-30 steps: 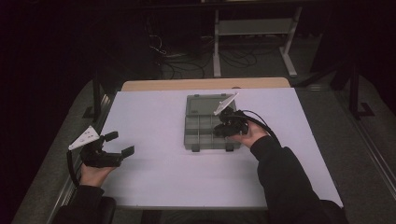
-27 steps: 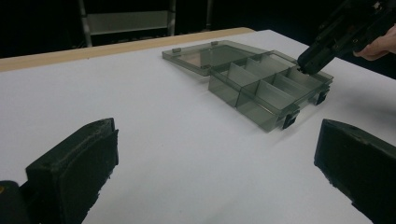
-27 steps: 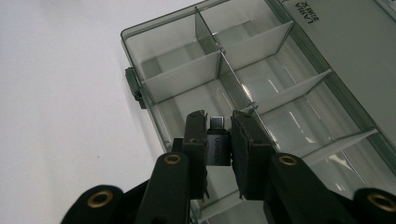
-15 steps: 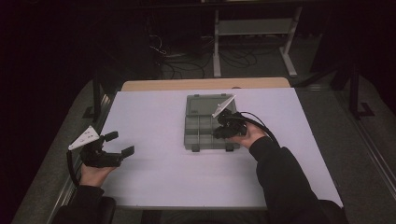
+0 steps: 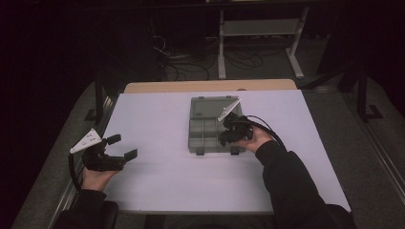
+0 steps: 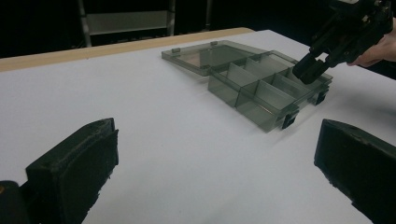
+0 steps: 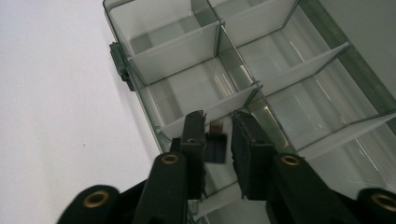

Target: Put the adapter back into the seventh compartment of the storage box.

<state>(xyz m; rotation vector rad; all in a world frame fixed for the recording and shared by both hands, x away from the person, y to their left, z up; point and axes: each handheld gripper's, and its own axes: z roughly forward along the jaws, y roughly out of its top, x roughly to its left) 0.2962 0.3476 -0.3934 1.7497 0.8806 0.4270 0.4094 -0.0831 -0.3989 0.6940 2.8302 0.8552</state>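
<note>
High view: the open organizer box (image 5: pixel 205 131) lies mid-table, unmoved over the last second. The right gripper (image 5: pixel 228 137) stays over its near-right compartments, jaws nearly closed, a small dark piece (image 7: pixel 216 147) between them; grip uncertain. The left gripper (image 5: pixel 119 148) idles well left, jaws wide, empty.

Before you: one table (image 5: pixel 157 191), white top, with a bare wooden strip (image 5: pixel 210 86) along its far edge. On it, one smoke-grey clear plastic compartment box (image 5: pixel 205 136), set mid-table toward the far side. Its lid (image 5: pixel 210 106) is open, lying flat on the tabletop behind the tray. Dividers split the tray into several compartments.
</note>
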